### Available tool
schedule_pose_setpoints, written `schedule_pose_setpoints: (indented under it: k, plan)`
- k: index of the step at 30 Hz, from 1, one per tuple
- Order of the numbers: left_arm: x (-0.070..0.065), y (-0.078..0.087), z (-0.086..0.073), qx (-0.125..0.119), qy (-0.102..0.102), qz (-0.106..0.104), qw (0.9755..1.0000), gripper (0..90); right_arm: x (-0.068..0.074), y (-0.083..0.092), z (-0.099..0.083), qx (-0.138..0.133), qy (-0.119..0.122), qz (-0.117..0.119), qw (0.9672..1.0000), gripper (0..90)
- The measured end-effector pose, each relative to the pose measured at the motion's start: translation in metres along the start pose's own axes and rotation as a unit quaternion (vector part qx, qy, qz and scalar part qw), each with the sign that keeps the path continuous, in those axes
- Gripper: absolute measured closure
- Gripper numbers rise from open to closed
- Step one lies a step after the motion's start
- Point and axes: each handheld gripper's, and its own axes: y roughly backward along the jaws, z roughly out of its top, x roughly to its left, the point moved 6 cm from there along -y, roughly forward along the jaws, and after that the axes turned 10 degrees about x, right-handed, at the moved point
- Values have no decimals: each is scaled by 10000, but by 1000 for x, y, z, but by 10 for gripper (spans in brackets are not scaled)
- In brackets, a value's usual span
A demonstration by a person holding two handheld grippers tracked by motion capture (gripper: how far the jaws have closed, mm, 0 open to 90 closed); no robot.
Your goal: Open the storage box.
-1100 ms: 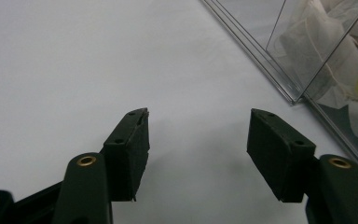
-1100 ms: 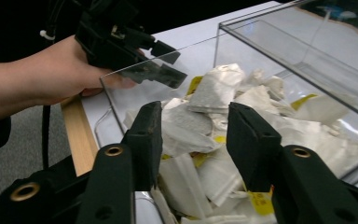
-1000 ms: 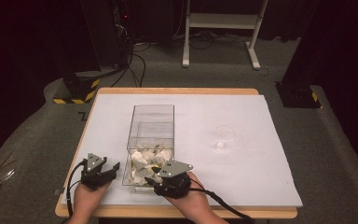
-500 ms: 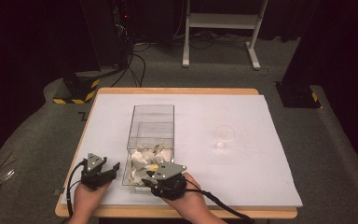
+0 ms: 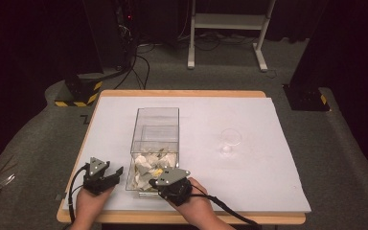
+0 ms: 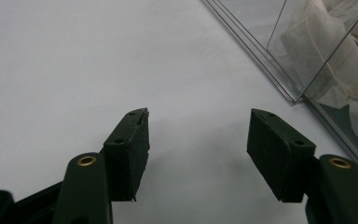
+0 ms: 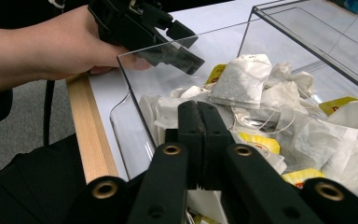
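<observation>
Currently the right gripper (image 7: 200, 109) sits inside the near end of the clear box (image 5: 155, 116), jaws pressed together, having just been closing. In the right gripper view the tips rest in the pile of tea bags (image 7: 242, 81); whether a bag or string is pinched between them I cannot tell, since the pads meet with no visible gap. From the high view the right gripper (image 5: 159, 179) reaches over the box's near wall, hand behind it at the table edge.

Left gripper (image 6: 198, 135) is on the white sheet (image 6: 74, 60) just left of the box, jaws apart, nothing between them; the box corner shows at upper right of its view. In the high view the left gripper (image 5: 116, 173) points toward the box's near left side, close but not touching.

Tea bags fill the near half of the box; the far half looks bare. Yellow tags (image 7: 261, 142) lie among the bags. A small clear glass (image 5: 230, 141) stands on the sheet well to the right of the box.
</observation>
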Motion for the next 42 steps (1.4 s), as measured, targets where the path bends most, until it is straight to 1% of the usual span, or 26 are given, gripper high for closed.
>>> schedule_pose_setpoints:
  k: [8, 16, 19, 20, 22, 24, 28, 33, 37, 42]
  plan:
    - [0, 0, 0, -8, 4, -7, 10000, 392, -2, 1, 0, -121, -79, 3, 9999, 900]
    - [0, 0, 0, -4, 3, 2, 10000, 392, -5, 8, 3, -358, -174, -46, 9992, 900]
    - [-1, 0, 0, 5, 19, 1, 10000, 391, -6, 11, 4, -433, -189, -64, 9989, 900]
    - [-1, 0, 0, 7, 10, 11, 10000, 391, -7, 12, 5, -476, -161, -73, 9987, 900]
    - [-1, 0, 0, -4, 22, 2, 10000, 391, -8, 14, 5, -520, -197, -84, 9984, 900]
    - [-1, 1, 0, -20, 7, 20, 10000, 390, -9, 16, 6, -576, -214, -91, 9981, 900]
    - [-1, 0, 0, -6, 14, -9, 10000, 389, -11, 21, 8, -693, -249, -103, 9972, 900]
    - [-1, 1, 0, -25, -5, -2, 10000, 388, -16, 27, 10, -848, -306, -168, 9958, 900]
    - [-1, 0, 0, 10, 24, -25, 10000, 389, -18, 32, 11, -941, -334, -213, 9948, 900]
    - [-1, 0, 0, 16, 6, -20, 10000, 389, -22, 38, 13, -1087, -377, -262, 9930, 900]
